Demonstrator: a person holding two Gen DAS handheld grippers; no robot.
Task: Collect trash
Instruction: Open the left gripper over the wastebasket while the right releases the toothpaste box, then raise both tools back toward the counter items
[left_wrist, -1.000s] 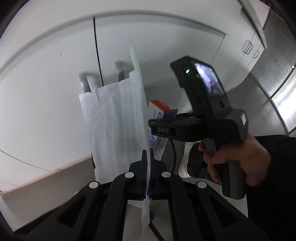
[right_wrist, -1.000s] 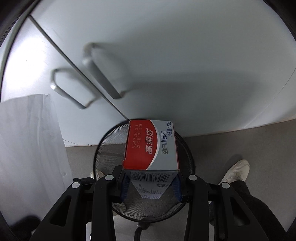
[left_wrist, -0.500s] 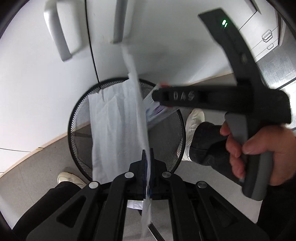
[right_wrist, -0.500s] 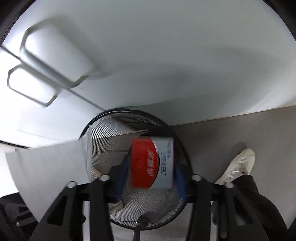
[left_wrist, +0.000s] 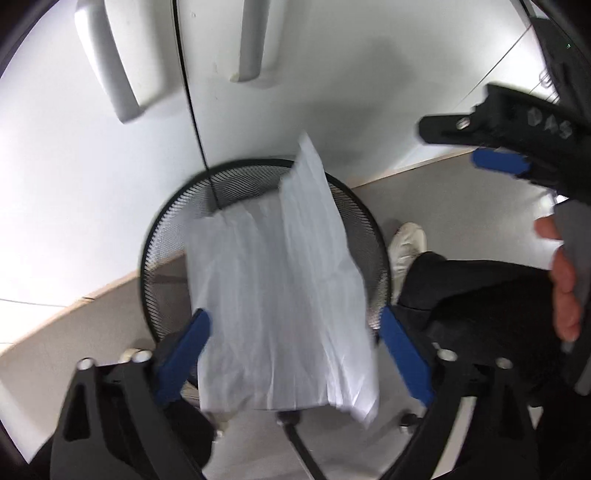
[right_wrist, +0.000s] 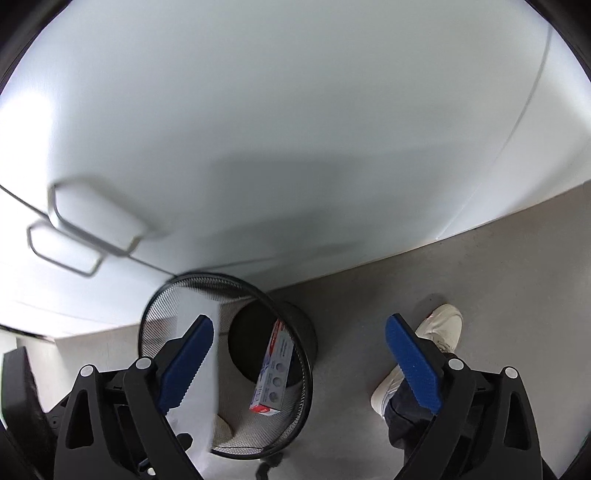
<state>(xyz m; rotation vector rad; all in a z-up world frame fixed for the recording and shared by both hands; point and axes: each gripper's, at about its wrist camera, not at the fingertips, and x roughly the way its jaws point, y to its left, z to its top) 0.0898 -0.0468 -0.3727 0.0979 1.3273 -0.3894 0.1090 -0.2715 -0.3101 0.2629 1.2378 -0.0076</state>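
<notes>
A black wire-mesh bin (left_wrist: 159, 236) (right_wrist: 295, 332) stands on the grey floor against white cabinet doors. A white sheet of paper (left_wrist: 280, 295) hangs loose over the bin's mouth, between the blue pads of my left gripper (left_wrist: 291, 325) without touching them; those jaws are opening wide. The paper (right_wrist: 195, 306) also shows at the bin's left side. A red and white toothpaste box (right_wrist: 271, 369) leans inside the bin. My right gripper (right_wrist: 299, 325) is opening too, with nothing between its fingers; it (left_wrist: 498, 147) also shows at the upper right of the left wrist view.
White cabinet doors with metal handles (left_wrist: 251, 40) (right_wrist: 88, 236) rise right behind the bin. A person's white shoe (right_wrist: 439, 332) (left_wrist: 406, 243) and dark trouser leg (left_wrist: 480, 291) stand on the floor right of the bin. A hand (left_wrist: 561, 288) holds the right gripper's grip.
My left gripper dropped toward the bin, then let go of the paper, which now falls free. My right gripper released the toothpaste box into the bin and shifted right.
</notes>
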